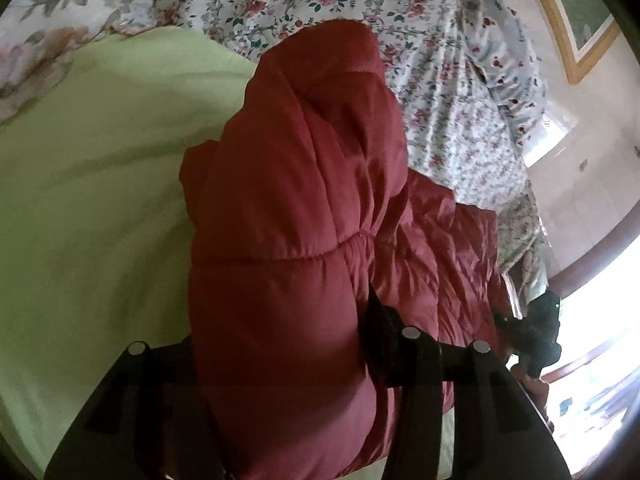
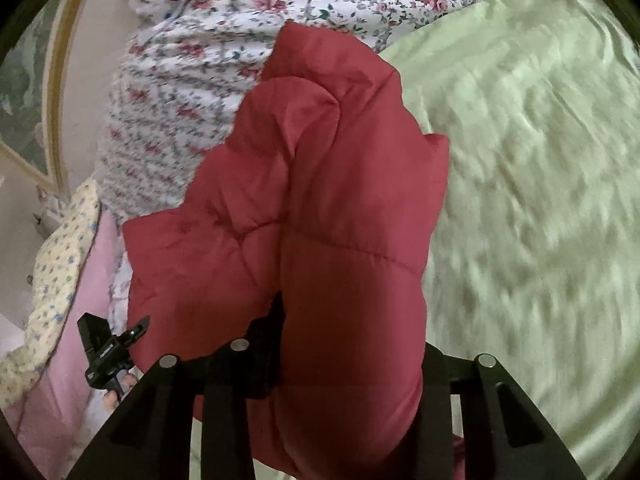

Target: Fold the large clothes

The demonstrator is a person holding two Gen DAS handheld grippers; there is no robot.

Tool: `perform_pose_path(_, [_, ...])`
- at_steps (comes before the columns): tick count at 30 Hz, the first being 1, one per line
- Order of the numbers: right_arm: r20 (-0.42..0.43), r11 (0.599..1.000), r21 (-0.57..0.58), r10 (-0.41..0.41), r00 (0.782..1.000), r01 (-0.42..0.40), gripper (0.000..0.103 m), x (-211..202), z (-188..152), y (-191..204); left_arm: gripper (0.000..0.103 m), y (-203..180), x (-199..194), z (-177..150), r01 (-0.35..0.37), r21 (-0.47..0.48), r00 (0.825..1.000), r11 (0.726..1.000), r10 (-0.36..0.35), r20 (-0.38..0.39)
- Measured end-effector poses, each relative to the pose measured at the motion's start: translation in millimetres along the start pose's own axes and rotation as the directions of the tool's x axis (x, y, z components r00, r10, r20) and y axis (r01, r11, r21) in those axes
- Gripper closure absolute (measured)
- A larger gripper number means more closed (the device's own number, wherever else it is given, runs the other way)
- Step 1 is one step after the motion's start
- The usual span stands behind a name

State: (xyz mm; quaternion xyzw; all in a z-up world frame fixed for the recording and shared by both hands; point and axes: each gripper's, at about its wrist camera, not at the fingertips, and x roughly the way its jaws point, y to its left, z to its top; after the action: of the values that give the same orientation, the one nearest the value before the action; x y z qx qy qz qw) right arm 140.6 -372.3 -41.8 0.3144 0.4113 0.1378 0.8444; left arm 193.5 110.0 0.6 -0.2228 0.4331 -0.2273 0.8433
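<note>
Fabric of a puffy red quilted jacket (image 1: 292,208) filled the centre of both frames, bunched over a pale green bedsheet (image 1: 100,184). The left hand-held gripper (image 1: 280,364) was clamped on a thick fold of it; the right hand-held gripper (image 2: 352,364) likewise gripped a fold. A floral quilt (image 2: 192,80) lay across the upper frame.

Left wrist view: padded jacket (image 1: 304,216) centre, lying on sheet (image 1: 100,200) spreading to 9 o'clock; patterned bedding (image 1: 440,100) behind at 12–2 o'clock; framed picture (image 1: 576,12) at 1 o'clock; other gripper (image 1: 536,340) at 4 o'clock.
</note>
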Motion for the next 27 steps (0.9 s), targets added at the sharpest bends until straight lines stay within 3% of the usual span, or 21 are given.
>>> perform_pose_path(9, [-0.053, 1.0, 0.016, 0.023, 0.998, -0.022, 0.066, -39, -62, 1, 0.057, 0, -46, -65, 0.005, -0.022, 0.999, 1.0, -0.006, -0.051])
perform_pose_path(16, [-0.061, 0.999, 0.024, 0.024, 0.998, -0.023, 0.064, -48, -83, 0, 0.057, 9, -55, -90, -0.004, -0.038, 0.998, 0.999, 0.001, -0.065])
perform_pose_path(25, [-0.046, 0.998, -0.018, -0.056, 0.997, 0.055, 0.052, -42, -88, 1, 0.04, -3, -42, -92, -0.143, 0.013, 0.989, 0.99, 0.143, -0.033])
perform_pose_path(27, [-0.042, 0.996, -0.028, -0.082, 0.996, 0.08, 0.045, -42, -88, 3, 0.023, -7, -42, -92, -0.213, 0.036, 0.977, 0.976, 0.213, -0.019])
